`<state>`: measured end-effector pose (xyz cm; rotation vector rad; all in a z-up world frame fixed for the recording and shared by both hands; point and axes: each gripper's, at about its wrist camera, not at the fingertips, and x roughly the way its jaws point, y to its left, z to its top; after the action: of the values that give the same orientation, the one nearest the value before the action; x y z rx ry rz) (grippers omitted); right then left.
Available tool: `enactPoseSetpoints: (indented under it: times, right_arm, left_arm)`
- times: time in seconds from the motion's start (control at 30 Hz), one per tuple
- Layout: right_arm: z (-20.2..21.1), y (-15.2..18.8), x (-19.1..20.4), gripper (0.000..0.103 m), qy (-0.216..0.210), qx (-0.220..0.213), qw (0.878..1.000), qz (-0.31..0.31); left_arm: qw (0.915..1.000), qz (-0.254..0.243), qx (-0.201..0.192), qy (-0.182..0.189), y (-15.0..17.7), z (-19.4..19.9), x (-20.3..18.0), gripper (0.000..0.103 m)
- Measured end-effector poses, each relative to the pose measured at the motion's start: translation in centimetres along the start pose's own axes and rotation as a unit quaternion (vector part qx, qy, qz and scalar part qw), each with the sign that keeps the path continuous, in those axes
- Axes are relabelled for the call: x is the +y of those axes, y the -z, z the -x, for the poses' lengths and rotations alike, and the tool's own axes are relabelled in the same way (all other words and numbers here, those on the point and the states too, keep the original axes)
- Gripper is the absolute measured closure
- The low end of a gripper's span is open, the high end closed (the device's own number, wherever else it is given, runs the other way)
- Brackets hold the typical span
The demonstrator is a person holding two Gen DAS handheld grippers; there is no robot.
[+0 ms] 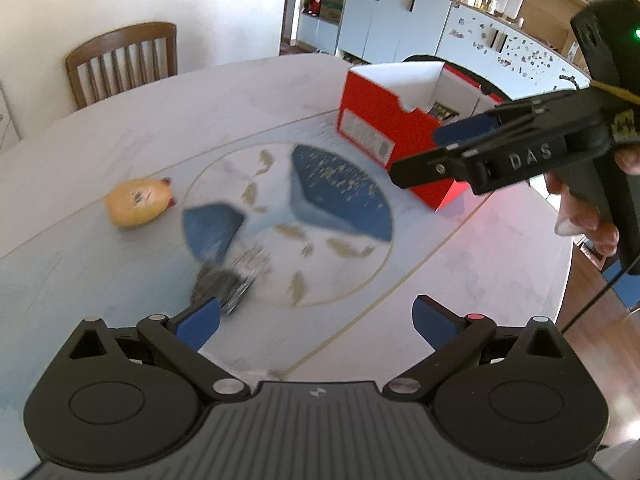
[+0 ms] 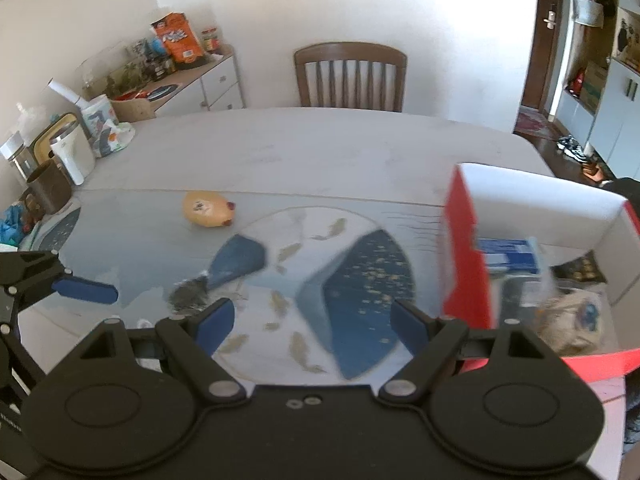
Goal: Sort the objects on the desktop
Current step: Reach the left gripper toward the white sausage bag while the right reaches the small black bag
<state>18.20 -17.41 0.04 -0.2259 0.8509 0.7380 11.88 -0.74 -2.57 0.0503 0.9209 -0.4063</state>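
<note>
Both grippers are hanging released, nothing between the pads: left gripper (image 1: 316,316), right gripper (image 2: 312,320). Dark crumpled wrapper (image 1: 224,280) is lying on the table (image 1: 200,92), blurred, just beyond my left pad. Yellow toy (image 1: 138,204) is sitting well left of the red box (image 1: 384,132); box is holding assorted items.

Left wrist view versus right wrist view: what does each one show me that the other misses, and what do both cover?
Only the left wrist view: the right tool from the side, open and empty, with the hand holding it.

Only the right wrist view: inside the red box, a blue carton among other items, plus the cluttered sideboard.

Both: the yellow toy, the dark crumpled item, the red box, the chair.
</note>
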Motion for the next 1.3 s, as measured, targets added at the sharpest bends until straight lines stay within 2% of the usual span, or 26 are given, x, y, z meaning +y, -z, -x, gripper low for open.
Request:
enactPoseSetpoints:
  times: [0.57, 1.3]
  right_arm:
    - [-6.6, -0.8, 8.3, 0.018, 0.001, 0.044, 0.997, 0.060]
    - [-11.5, -1.0, 12.1, 0.018, 0.019, 0.080, 0.994, 0.074]
  left_arm:
    - [0.9988, 0.029, 0.038, -0.009, 4.0, 0.1, 6.1, 0.000]
    - [0.9961, 0.037, 0.079, 0.014, 6.0, -2.2, 9.5, 0.000]
